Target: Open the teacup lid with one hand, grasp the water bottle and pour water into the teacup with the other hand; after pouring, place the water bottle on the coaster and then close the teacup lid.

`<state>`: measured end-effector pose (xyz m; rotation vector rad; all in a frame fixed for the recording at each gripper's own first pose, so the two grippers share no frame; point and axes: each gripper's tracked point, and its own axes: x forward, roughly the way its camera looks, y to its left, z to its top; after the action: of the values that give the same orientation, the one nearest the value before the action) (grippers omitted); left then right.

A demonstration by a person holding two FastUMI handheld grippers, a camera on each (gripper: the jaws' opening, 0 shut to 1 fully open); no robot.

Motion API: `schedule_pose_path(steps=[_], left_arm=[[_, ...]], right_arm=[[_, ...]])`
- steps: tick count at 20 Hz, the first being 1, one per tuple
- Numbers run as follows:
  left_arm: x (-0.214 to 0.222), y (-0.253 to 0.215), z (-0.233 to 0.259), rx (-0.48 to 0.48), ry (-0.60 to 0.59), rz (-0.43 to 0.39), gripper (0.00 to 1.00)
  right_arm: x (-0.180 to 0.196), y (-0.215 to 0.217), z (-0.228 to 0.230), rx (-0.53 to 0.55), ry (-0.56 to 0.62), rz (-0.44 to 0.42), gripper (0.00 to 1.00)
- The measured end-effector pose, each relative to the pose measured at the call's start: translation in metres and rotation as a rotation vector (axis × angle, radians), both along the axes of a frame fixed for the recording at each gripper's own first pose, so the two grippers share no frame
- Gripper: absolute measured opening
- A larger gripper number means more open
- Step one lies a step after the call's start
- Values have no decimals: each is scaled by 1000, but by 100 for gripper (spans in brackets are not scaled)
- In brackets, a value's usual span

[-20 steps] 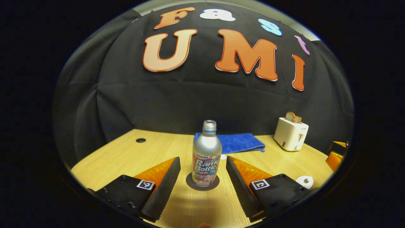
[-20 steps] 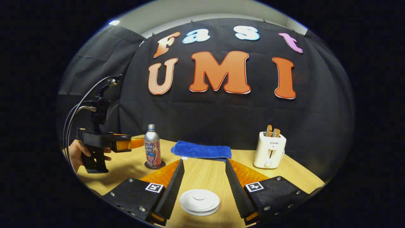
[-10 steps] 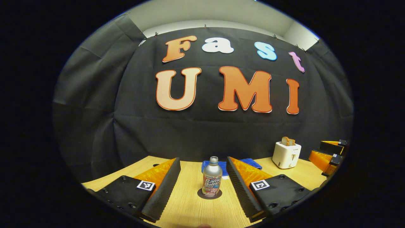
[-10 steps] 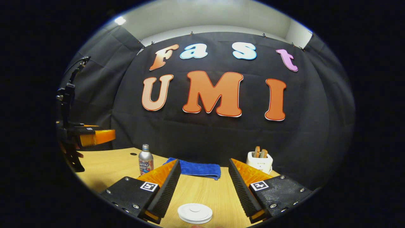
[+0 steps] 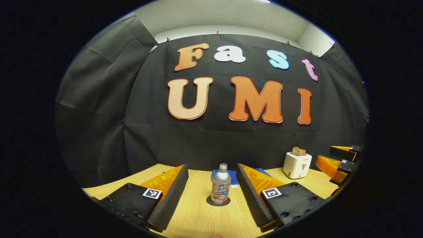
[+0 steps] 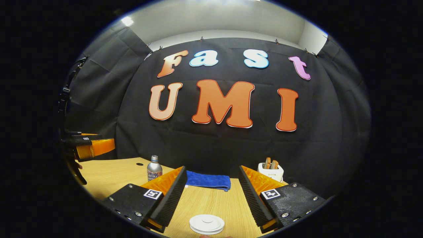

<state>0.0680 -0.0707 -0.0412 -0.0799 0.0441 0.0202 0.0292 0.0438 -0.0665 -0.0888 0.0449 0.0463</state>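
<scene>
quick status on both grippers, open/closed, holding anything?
Left gripper: open, holding nothing; the water bottle stands apart on its coaster.
Right gripper: open, holding nothing; the teacup lid sits below its fingers.

**What sits on our wooden table**

We see a light wooden table [image 5: 198,218]. A dark round coaster [image 5: 218,201] lies on it, bearing the upright water bottle [image 5: 220,183]. Toward the far edge lies a folded blue cloth [image 6: 208,180], and near the far right corner stands a white toaster [image 5: 296,164]. By the near edge rests the white teacup lid [image 6: 207,224].
</scene>
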Motion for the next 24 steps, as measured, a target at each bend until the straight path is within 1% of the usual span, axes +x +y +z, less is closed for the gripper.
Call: schedule_pose_path(steps=[2,6,11,13,15,17,19,22,24], left_arm=[[0,-4,-2,-8,0,-11,94],[-2,-8,3,32,-15,-17,95],[-1,-17,5,51,-25,-29,94],[-1,-20,8,49,-28,-33,95],[-2,-26,7,21,-22,-53,94],[-1,-29,3,0,-6,-67,94],[0,-28,5,-3,3,-64,95],[2,-27,7,-1,21,-73,94],[3,-25,10,6,28,-68,94]], right_arm=[[1,-1,1,2,-7,-2,93],[1,-2,0,19,-10,-10,93],[1,-3,1,27,-13,-26,93],[0,-4,1,19,-3,-37,93],[-2,-4,4,-4,4,-49,94],[-6,-4,15,-10,-17,-45,93],[-8,-3,18,-9,-22,-34,93],[-8,-5,23,-37,-19,-40,94],[-8,-6,27,-38,-24,-44,93]])
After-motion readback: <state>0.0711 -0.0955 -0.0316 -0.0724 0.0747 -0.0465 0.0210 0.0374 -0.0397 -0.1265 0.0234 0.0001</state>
